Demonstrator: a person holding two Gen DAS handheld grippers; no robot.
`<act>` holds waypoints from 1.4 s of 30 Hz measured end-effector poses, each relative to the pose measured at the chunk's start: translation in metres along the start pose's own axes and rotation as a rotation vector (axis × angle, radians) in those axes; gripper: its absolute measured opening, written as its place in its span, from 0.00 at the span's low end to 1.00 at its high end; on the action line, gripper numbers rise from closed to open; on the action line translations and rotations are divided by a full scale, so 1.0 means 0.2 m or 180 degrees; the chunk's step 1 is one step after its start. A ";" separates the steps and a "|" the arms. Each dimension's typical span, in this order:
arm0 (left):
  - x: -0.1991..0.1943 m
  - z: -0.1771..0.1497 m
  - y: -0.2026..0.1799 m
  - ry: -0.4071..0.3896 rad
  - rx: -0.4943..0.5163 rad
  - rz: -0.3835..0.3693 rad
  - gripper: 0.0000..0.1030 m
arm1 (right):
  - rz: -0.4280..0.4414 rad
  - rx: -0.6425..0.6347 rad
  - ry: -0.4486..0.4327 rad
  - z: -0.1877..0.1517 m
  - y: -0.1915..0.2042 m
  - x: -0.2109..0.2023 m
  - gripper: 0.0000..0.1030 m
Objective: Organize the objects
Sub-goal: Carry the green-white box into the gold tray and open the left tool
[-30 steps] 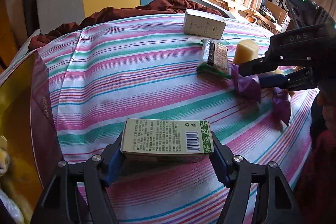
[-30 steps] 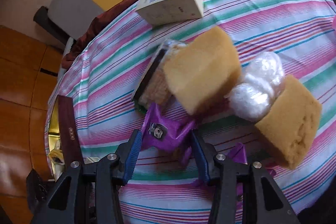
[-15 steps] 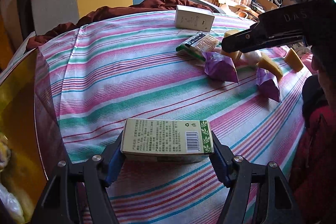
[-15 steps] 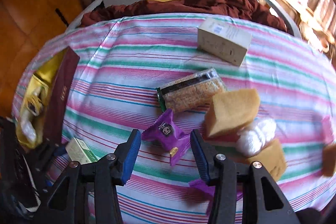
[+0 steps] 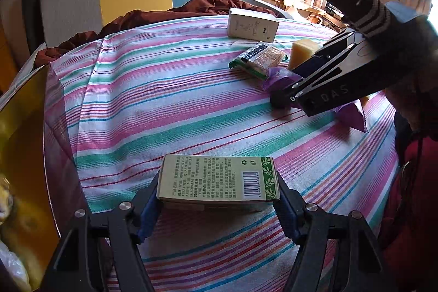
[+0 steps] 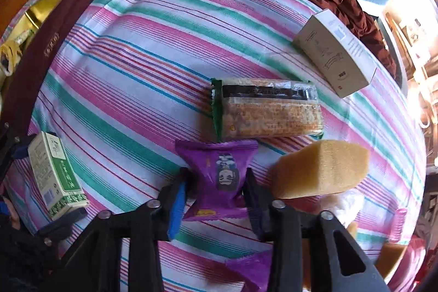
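Observation:
My left gripper [image 5: 217, 186] is shut on a pale green carton [image 5: 219, 177], held by its two ends just above the striped tablecloth [image 5: 153, 106]. The same carton [image 6: 54, 174] shows at the left edge of the right wrist view. My right gripper [image 6: 217, 177] points steeply down and is shut on a purple snack packet [image 6: 219, 163] that lies on the cloth. Both pads press its sides. In the left wrist view the right gripper [image 5: 282, 97] sits low at the right, over the purple packet [image 5: 276, 75].
A cracker pack [image 6: 271, 108] lies just beyond the purple packet, a yellow sponge [image 6: 320, 168] to its right and a white box [image 6: 334, 56] farther back. A second purple packet [image 6: 251, 270] lies under the right gripper. A maroon and gold open box [image 6: 41, 59] stands at the table's left.
The right gripper rolled, came down over the purple packet and closed on it. The left gripper stayed put with the green carton.

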State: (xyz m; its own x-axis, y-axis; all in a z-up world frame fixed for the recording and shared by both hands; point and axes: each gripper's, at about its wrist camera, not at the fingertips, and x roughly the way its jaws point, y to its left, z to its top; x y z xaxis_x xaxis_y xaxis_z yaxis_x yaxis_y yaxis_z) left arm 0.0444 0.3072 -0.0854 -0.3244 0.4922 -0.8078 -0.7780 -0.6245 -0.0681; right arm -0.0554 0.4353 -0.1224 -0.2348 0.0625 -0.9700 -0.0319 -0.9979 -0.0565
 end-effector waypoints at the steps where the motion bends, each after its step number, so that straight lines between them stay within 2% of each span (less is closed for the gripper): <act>1: 0.00 0.00 0.00 -0.0010 0.0009 0.0009 0.71 | 0.0056 0.0095 -0.0048 -0.01 -0.02 0.00 0.32; 4: 0.01 -0.01 -0.01 -0.0033 0.0041 0.0052 0.70 | 0.0243 0.0369 -0.0187 -0.03 -0.06 0.01 0.32; 9: 0.01 -0.01 -0.01 -0.0067 0.0037 0.0099 0.69 | 0.0378 0.0512 -0.0262 -0.06 -0.13 0.02 0.33; 14: -0.05 0.01 0.00 -0.0109 -0.0072 0.0033 0.69 | 0.0384 0.0506 -0.0281 -0.07 -0.15 0.02 0.33; 20: -0.21 0.07 -0.02 -0.0367 -0.0085 -0.0027 0.69 | 0.0364 0.0487 -0.0291 -0.09 -0.13 0.00 0.33; 26: -0.34 0.11 0.09 -0.0481 -0.0301 0.0061 0.69 | 0.0319 0.0456 -0.0307 -0.11 -0.14 0.00 0.33; 30: -0.44 0.12 0.27 -0.0557 -0.0569 0.0207 0.69 | 0.0248 0.0400 -0.0319 -0.12 -0.12 -0.02 0.33; 33: -0.51 0.11 0.46 -0.0621 -0.0819 0.0405 0.70 | 0.0229 0.0389 -0.0328 -0.12 -0.12 -0.03 0.33; 38: -0.64 0.07 0.87 -0.0740 -0.1260 0.0787 0.70 | 0.0185 0.0364 -0.0337 -0.13 -0.12 -0.04 0.33; 42: -0.66 0.03 1.20 -0.0668 -0.1595 0.1017 0.70 | 0.0139 0.0342 -0.0340 -0.14 -0.11 -0.05 0.33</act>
State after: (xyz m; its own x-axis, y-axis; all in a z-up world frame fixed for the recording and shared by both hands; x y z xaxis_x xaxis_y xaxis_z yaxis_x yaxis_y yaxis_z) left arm -0.1029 0.0951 0.0086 -0.6374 0.3110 -0.7050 -0.2950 -0.9437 -0.1496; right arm -0.0251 0.4564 -0.1182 -0.3400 0.0263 -0.9400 -0.1218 -0.9924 0.0163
